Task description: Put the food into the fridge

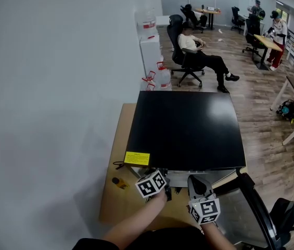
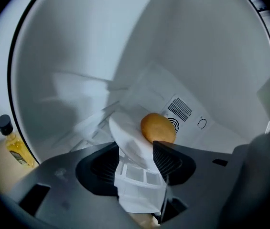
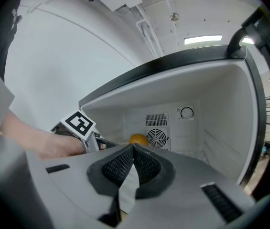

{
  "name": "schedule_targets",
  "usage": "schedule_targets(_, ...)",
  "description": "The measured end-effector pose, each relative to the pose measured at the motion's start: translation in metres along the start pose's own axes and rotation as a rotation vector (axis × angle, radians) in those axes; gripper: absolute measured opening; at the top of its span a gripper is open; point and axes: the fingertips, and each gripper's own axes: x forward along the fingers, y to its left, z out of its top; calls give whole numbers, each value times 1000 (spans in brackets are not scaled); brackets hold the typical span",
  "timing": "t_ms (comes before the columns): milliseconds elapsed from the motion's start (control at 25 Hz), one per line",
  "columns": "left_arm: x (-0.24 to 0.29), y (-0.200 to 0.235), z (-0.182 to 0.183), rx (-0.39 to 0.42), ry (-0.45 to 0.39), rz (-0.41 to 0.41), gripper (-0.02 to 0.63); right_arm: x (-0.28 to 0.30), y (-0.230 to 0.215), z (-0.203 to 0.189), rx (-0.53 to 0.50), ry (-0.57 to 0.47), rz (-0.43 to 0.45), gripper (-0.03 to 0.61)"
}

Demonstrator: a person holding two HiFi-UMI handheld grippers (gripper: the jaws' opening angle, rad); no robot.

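Observation:
A black-topped mini fridge [image 1: 186, 129] stands on a wooden table [image 1: 115, 202], its door [image 1: 251, 202] swung open to the right. My left gripper [image 2: 135, 147] reaches into the white interior with its jaws apart. Between them lies the rim of a white plate [image 2: 127, 132] carrying a round yellow-orange food item [image 2: 157, 128]. The pads do not press on the plate. The right gripper view shows that food [image 3: 138, 139] deep inside and the left gripper [image 3: 96, 142] beside it. My right gripper [image 3: 133, 151] hovers at the fridge opening, shut and empty.
A bottle of yellow liquid [image 2: 13, 142] with a black cap stands on the table left of the fridge. The back wall carries a fan vent [image 3: 156, 138] and a dial [image 3: 187, 112]. A grey wall [image 1: 48, 87] runs along the left. People sit on office chairs [image 1: 188, 61] beyond.

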Motion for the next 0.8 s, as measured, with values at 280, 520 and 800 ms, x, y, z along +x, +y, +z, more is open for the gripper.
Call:
schedule_targets(280,0,-1,-4,83,5,20,236,-3,7,0,8,-13,12,60)
schedule_targets(520,0,-3,-7,147,31,15,258,-5,17,4,-3,-20,22,60)
schedule_targets(800,0,-2,-9,199,55,36,268,-13,22,6,-19,-34,11,60)
